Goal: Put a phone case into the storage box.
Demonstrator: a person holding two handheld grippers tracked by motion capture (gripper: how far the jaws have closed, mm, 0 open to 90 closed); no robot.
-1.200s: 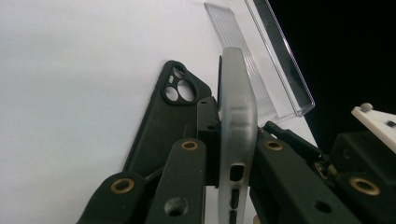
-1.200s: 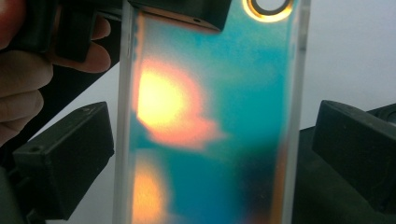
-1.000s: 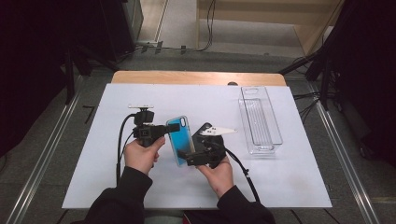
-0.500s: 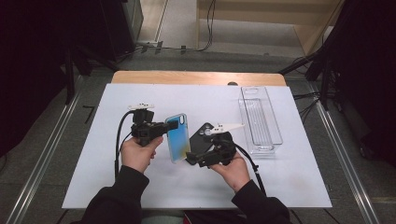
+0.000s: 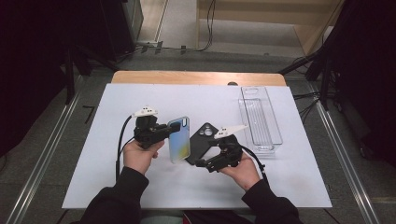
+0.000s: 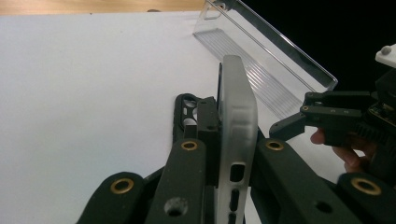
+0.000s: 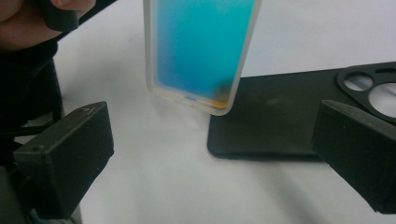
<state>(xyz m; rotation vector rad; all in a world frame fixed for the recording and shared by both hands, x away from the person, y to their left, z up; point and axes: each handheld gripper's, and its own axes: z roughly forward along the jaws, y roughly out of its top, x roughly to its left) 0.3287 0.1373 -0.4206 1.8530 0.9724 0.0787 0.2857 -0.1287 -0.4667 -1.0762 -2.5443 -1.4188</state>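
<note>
Black jaws of the left gripper (image 5: 161, 132) were clamped on the blue phone case (image 5: 179, 145), pressing on its two faces near one long edge; in the left gripper view the case (image 6: 237, 140) stood on edge between them, its frosted rim with the port cut-outs turned to the camera. In the high view the case was held up off the white sheet (image 5: 116, 177), just in front of the left hand (image 5: 139, 156), tilted with its camera corner upward, its face shading from blue to pale yellow.

Just to its right, the right gripper (image 5: 201, 163) hung low over the sheet with its jaws standing apart and nothing between them. In the right gripper view the two black pads (image 7: 70, 154) stood wide at either side, with the bottom end of the blue case (image 7: 201, 51) hanging above the sheet between and beyond them, touching neither.

Behind the gap lay the black phone case (image 5: 201, 140), flat on the white sheet, its round camera openings at the far end and its near corner just ahead of the right gripper, apart from it. It lay just beside the blue case.

Farther off to the right stood a clear plastic tray (image 5: 275, 128), lengthwise on the sheet. Beyond it ran the wooden table edge (image 5: 196, 78).
</note>
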